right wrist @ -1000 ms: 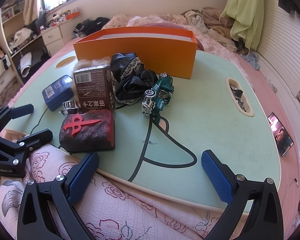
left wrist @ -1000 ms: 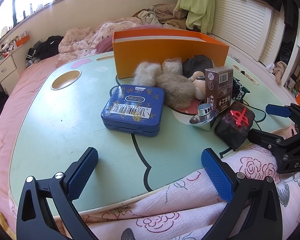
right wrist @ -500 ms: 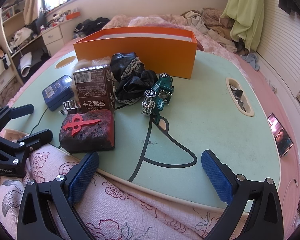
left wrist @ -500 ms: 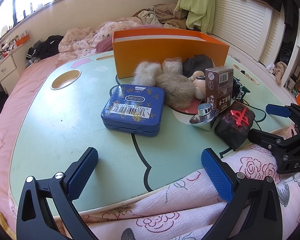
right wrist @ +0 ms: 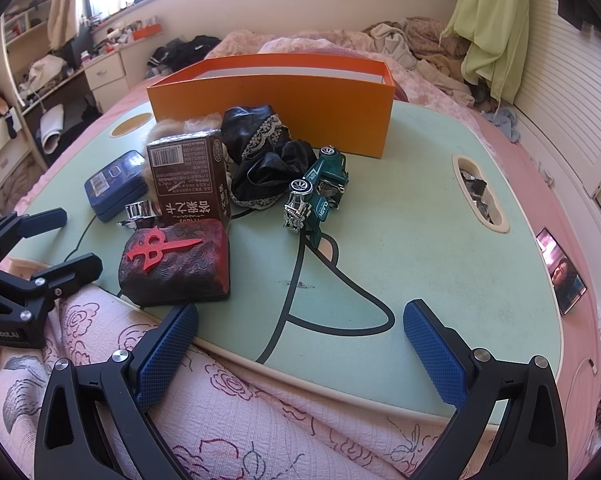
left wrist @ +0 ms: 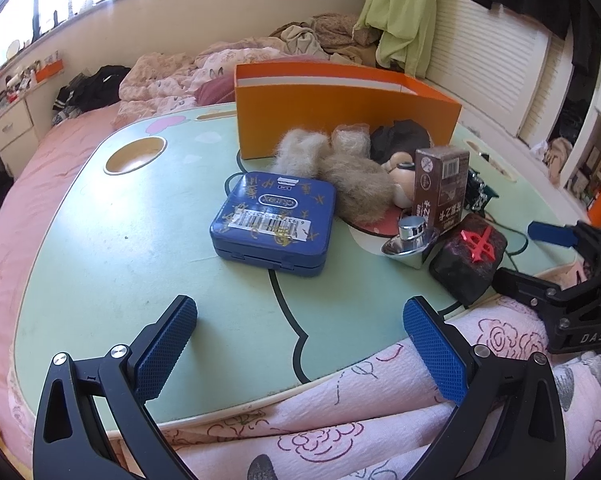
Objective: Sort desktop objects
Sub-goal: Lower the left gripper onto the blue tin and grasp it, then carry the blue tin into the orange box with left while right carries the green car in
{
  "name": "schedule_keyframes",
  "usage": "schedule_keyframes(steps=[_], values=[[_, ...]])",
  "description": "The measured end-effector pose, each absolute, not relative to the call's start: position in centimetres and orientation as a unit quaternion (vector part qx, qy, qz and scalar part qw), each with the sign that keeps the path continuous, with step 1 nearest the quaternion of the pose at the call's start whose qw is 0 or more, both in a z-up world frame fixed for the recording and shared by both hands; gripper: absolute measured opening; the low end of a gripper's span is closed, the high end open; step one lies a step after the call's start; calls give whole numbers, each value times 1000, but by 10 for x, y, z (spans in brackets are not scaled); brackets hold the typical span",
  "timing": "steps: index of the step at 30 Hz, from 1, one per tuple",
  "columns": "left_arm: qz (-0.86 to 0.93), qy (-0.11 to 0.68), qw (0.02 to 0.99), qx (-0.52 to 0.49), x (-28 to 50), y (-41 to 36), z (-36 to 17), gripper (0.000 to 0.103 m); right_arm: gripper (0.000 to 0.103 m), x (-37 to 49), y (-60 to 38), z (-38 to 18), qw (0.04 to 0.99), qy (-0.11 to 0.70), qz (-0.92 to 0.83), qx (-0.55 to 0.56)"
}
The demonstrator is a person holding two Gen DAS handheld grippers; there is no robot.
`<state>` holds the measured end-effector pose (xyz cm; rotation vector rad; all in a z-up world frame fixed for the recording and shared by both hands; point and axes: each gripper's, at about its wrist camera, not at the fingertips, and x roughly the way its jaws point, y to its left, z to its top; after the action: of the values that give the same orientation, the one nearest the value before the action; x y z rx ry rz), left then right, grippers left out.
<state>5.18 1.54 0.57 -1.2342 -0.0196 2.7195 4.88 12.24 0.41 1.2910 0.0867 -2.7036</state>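
An open orange box (left wrist: 340, 112) (right wrist: 272, 108) stands at the back of a mint green lap table (left wrist: 100, 240) (right wrist: 440, 248). In front of it lie a blue tin (left wrist: 276, 224) (right wrist: 114, 184), a furry tuft (left wrist: 340, 172), a brown carton (left wrist: 440, 188) (right wrist: 188, 180), a dark red block with a red cross (left wrist: 468, 264) (right wrist: 176, 260), a silver cap (left wrist: 410, 236), black lace cloth (right wrist: 264, 160) and a teal toy car (right wrist: 320, 188). My left gripper (left wrist: 300, 344) and right gripper (right wrist: 300, 344) are open and empty at the table's near edge.
The table rests on a pink bed with a flowered quilt (right wrist: 220, 420) in front. A round cup hole (left wrist: 134, 156) is at the table's left, a slot with clips (right wrist: 476, 192) at its right. A phone (right wrist: 562, 276) lies on the bed to the right.
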Motion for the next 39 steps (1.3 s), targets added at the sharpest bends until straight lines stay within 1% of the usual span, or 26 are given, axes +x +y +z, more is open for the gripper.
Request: schedule_keyframes(steps=[3,10,13,17,19,20,21,24,26,27,29,33,35,37,39], values=[[907,-26,87,-412,49,7,7,103,103,49,122,4,72,29,-900,429],[919,-34,79,-384,31,-6,24,103,103,49,122,4,72,29,-900,429],[915,-22,88,-394,12,-5,25,103,103,49,123,4,72,29,-900,430],[898,15,85,-432,-14,6,16,102,103,49,123,4,72,29,-900,429],[897,21,92,-432,-21,10,15,87,103,49,123,4,73,29,-900,429],[895,20,102,-433,-23,12,13,69,103,49,123,3,73,29,-900,429],[894,20,106,-435,-23,13,12,66,103,49,123,3,73,29,-900,430],[899,30,108,-423,-14,17,10,66,103,50,122,3,75,28,-900,429],[901,31,109,-418,-4,18,10,66,102,51,125,7,88,13,-900,426],[903,31,106,-415,1,17,11,66,100,50,126,8,92,5,-901,424],[908,30,102,-405,13,15,14,66,91,49,135,15,94,-25,-903,418],[914,18,102,-393,32,11,17,66,90,37,153,37,64,-83,-912,397],[914,14,104,-393,35,11,17,66,83,27,154,46,55,-90,-914,391],[913,16,102,-394,35,14,15,66,82,18,150,52,52,-86,-917,387],[913,17,98,-397,33,15,14,66,79,8,146,53,45,-86,-914,394]])
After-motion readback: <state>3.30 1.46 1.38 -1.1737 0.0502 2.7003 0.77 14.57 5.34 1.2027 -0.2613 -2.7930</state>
